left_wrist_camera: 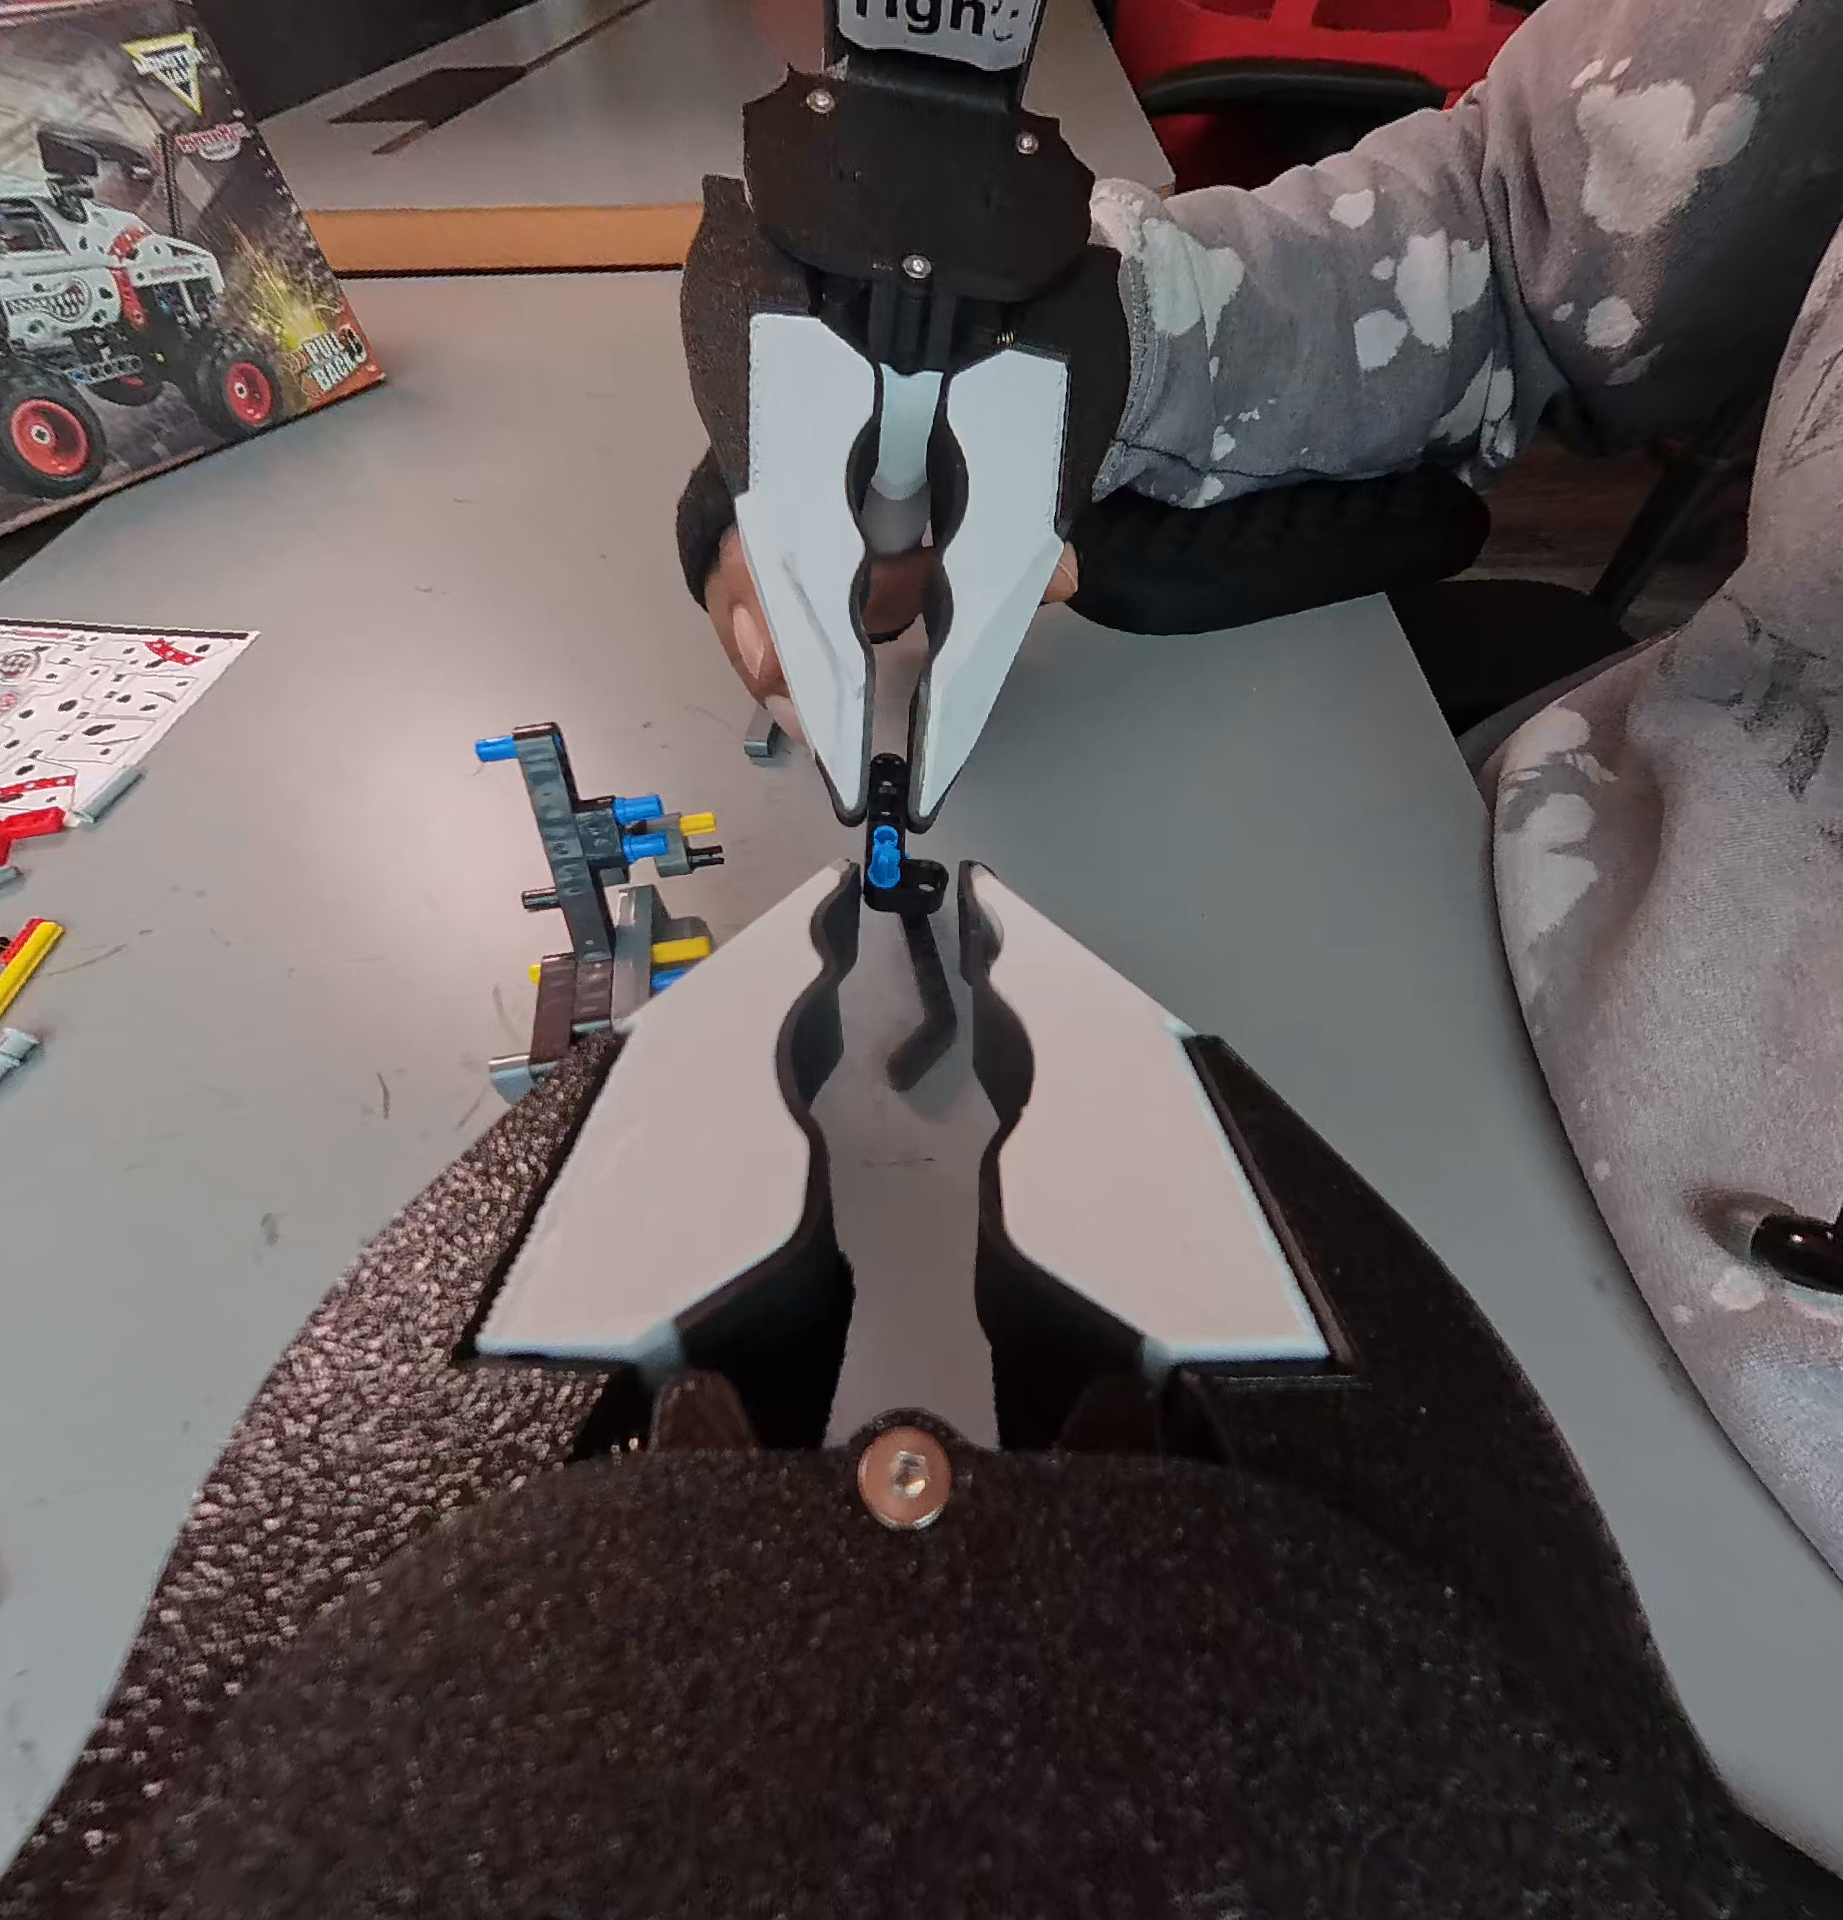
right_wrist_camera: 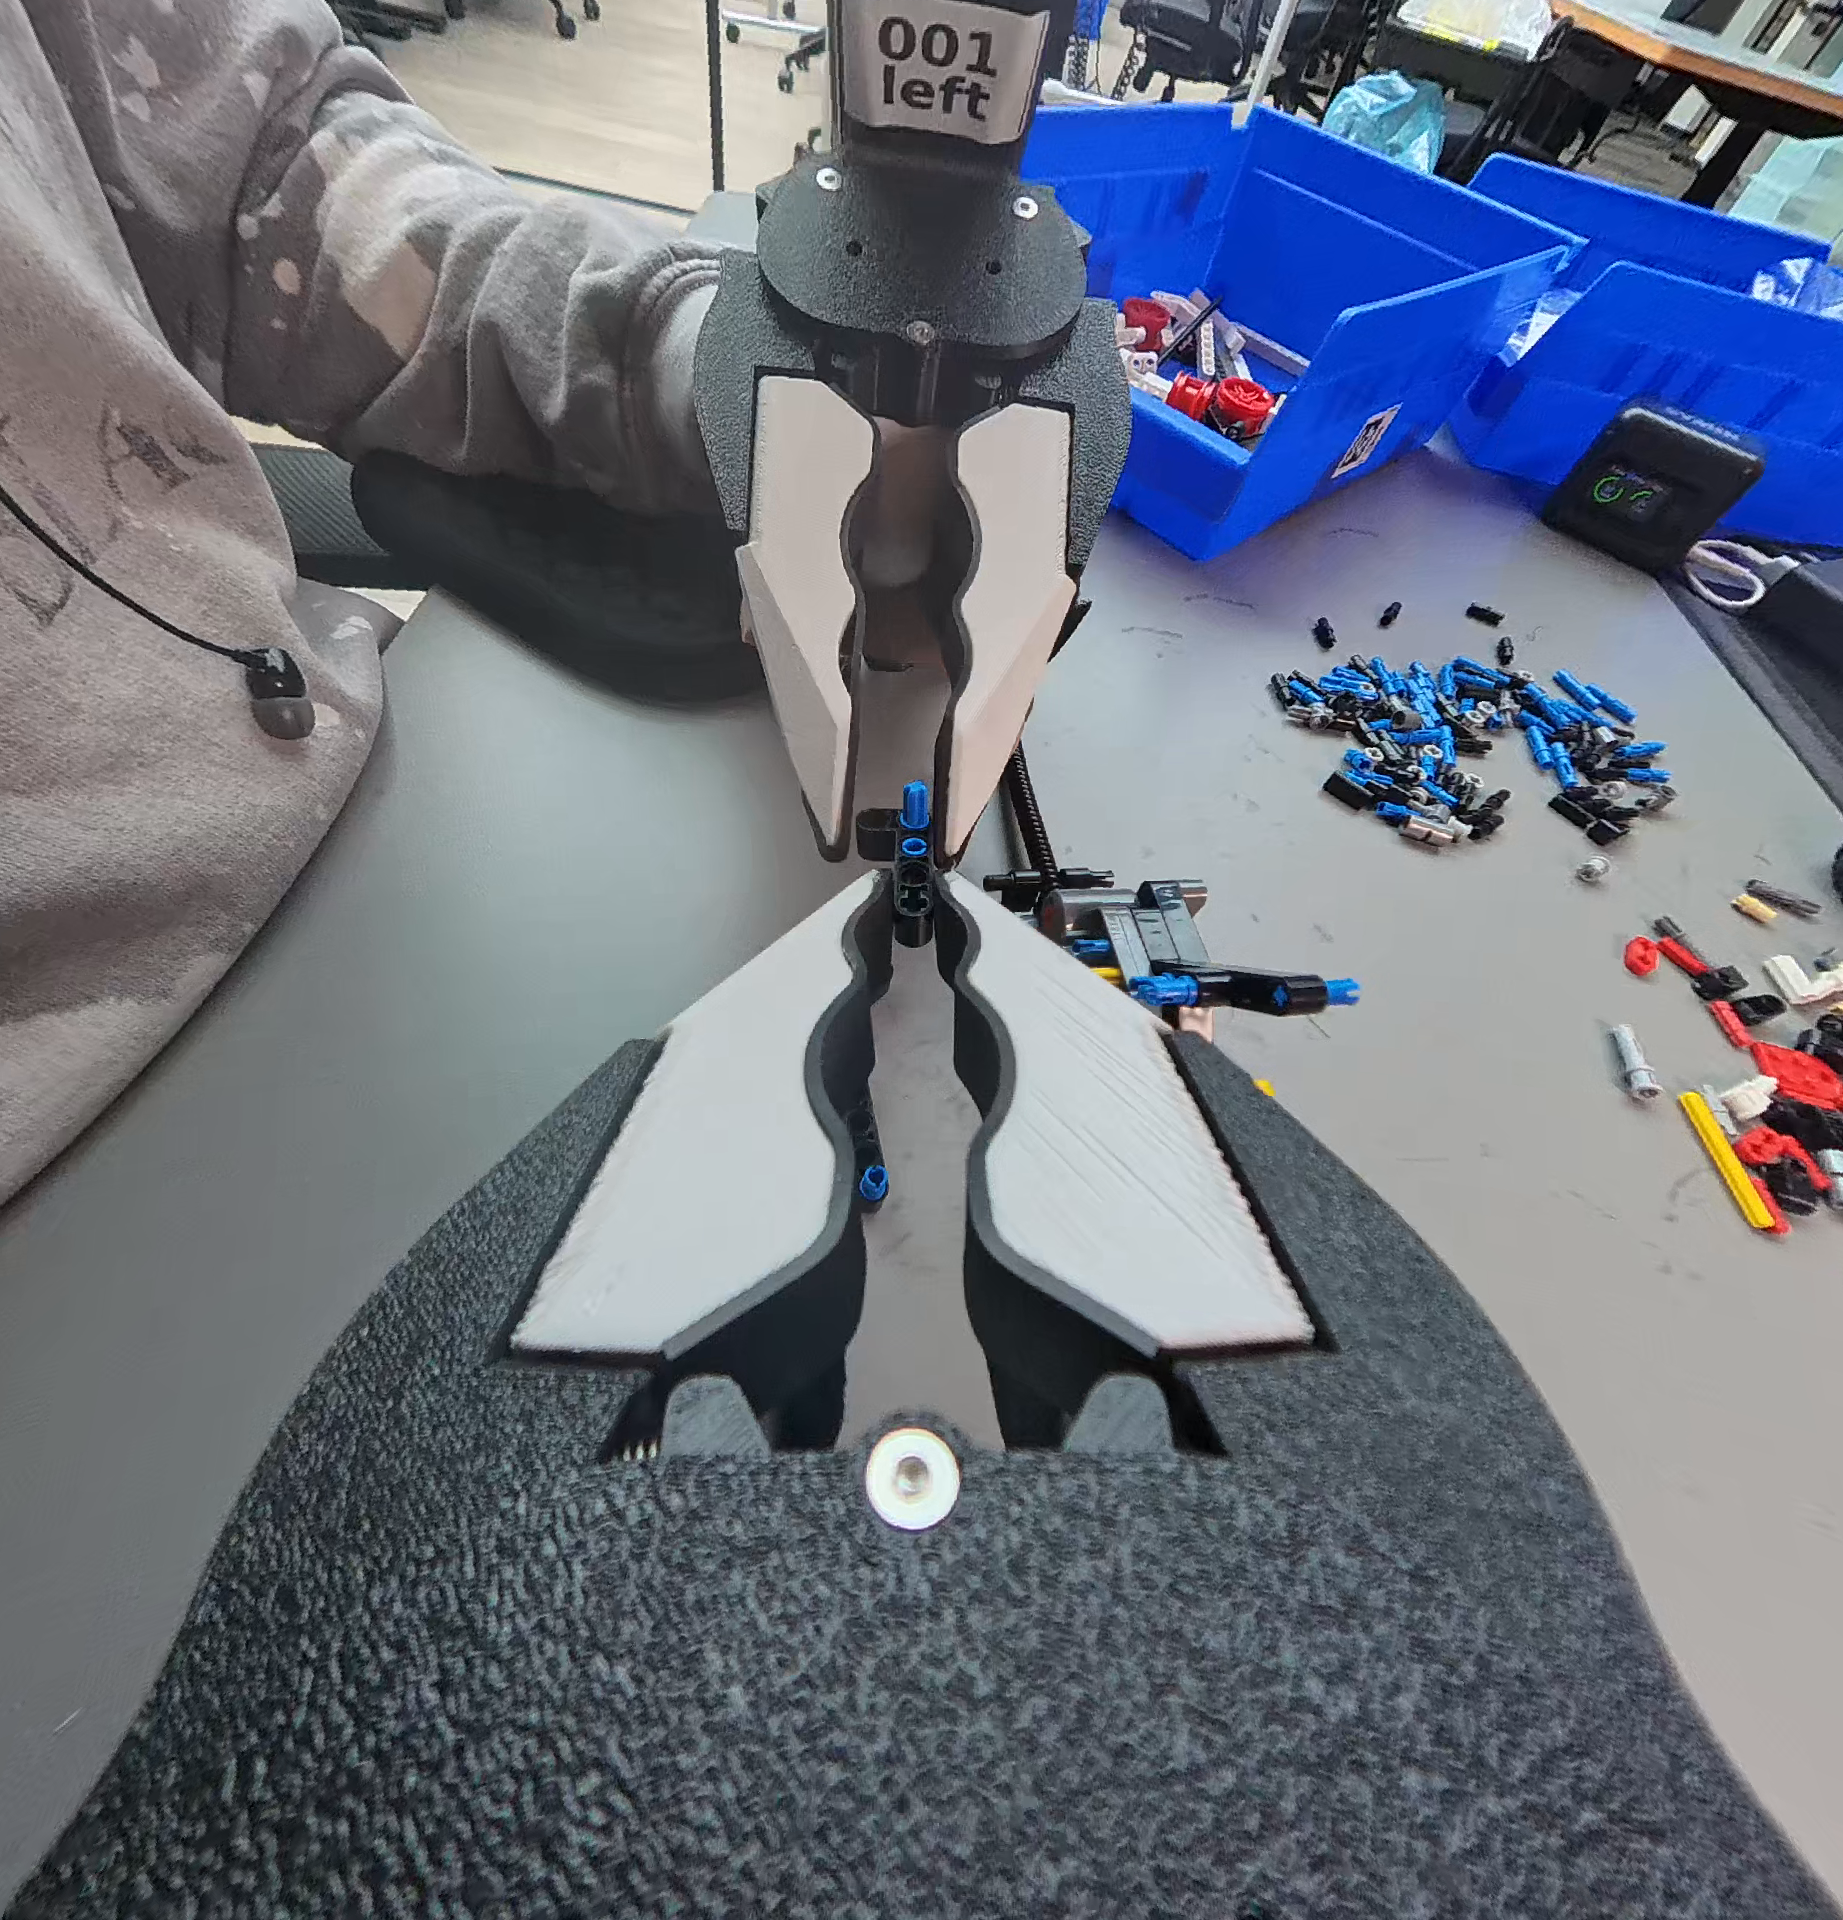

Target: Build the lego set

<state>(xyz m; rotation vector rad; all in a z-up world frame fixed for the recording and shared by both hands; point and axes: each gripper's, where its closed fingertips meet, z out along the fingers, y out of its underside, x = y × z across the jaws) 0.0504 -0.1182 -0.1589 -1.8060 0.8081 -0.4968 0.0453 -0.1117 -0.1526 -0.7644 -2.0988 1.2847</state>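
**A:** Where's the beam right now?

**B:** It's caught between my two tools, which meet tip to tip just beside the model (left_wrist_camera: 595, 883). My right gripper (right_wrist_camera: 912, 885) is clenched on the straight end of the black beam (right_wrist_camera: 912, 904). Its fingertips (left_wrist_camera: 844, 790) press in from both sides.

**A:** And your left?

**B:** My left gripper (left_wrist_camera: 909, 878) has its fingers on either side of the bent end, where the blue pin (left_wrist_camera: 881, 868) sticks out. The gap there is narrow, but I can't tell whether they're pinching or only bracketing it.

**A:** What about the model itself?

**B:** It's sitting on the grey table (left_wrist_camera: 1208, 831), not in either gripper. It's a dark grey frame with blue and yellow pins poking out.

**A:** What else is out there?

**B:** The box (left_wrist_camera: 117, 260) stands well beyond the model, propped at a tilt. The sheet (left_wrist_camera: 75, 707) lies flat, nearer to it. From my right camera, the pile (right_wrist_camera: 1468, 748) of blue and black pins lies well apart from the model. The blue bins (right_wrist_camera: 1312, 312) are farther back behind that. Red, yellow and white loose parts (right_wrist_camera: 1779, 1091) are scattered on the same side as the pile.
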